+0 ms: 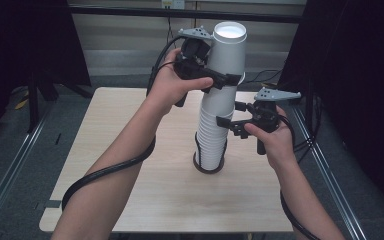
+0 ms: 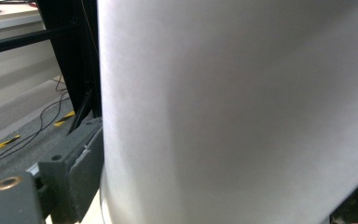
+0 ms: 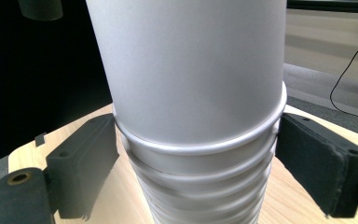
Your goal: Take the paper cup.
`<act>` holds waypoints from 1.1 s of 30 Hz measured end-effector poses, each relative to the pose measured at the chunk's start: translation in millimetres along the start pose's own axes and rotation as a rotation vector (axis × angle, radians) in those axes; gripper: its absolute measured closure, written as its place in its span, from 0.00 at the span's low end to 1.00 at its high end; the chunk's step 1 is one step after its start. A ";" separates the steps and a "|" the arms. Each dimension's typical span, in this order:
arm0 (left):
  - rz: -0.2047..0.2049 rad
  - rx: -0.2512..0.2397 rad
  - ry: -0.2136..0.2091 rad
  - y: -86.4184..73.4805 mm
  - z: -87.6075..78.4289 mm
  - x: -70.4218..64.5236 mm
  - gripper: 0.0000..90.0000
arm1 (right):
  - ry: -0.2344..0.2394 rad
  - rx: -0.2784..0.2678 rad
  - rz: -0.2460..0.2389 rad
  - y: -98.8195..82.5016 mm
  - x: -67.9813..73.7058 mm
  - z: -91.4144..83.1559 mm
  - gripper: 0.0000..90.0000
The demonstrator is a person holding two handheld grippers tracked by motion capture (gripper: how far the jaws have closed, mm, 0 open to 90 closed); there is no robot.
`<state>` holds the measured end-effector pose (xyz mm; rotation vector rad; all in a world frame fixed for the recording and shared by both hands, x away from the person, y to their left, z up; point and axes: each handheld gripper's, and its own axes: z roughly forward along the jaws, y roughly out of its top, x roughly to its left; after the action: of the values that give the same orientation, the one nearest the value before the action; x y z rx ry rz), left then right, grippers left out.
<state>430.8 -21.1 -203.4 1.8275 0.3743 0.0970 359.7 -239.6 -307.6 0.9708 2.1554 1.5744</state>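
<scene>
Lowest in the high view, at centre, the stack of cups (image 1: 211, 145) is stood on the table (image 1: 130, 200), its foot ringed by a dark base (image 1: 209, 169). Just right of centre the right gripper (image 1: 226, 123) is held level against the stack's upper rims, seemingly so that the nested cups are kept down while one is drawn off. In the right gripper view the stack (image 3: 200, 186) is seen at lower centre between the pads (image 3: 86, 161); the left pad is laid against the rims, while the right pad seems to be kept just apart, so a firm pinch cannot be told.

Higher, at upper centre, the top cup (image 1: 227, 50) is taken around its lower wall by the left gripper (image 1: 225, 79), jaws half closed and pinching it, probably for lifting it free. In the left gripper view its white wall (image 2: 233, 107) is pressed by the lower left pad (image 2: 81, 179)
</scene>
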 end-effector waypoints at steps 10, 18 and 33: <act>-0.002 -0.017 -0.007 5.7 -2.1 -0.9 0.11 | 0.003 -0.004 0.004 -1.4 -0.6 0.1 0.14; 0.000 -0.024 -0.002 12.5 -6.3 -2.5 0.11 | 0.004 -0.005 0.003 -2.0 -0.9 0.1 0.14; 0.014 -0.023 0.005 20.8 -11.5 -4.3 0.11 | 0.007 -0.003 0.006 -4.4 -1.3 0.1 0.14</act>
<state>428.1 -16.8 -179.7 1.8071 0.3625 0.1146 359.3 -241.1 -311.9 0.9727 2.1560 1.5854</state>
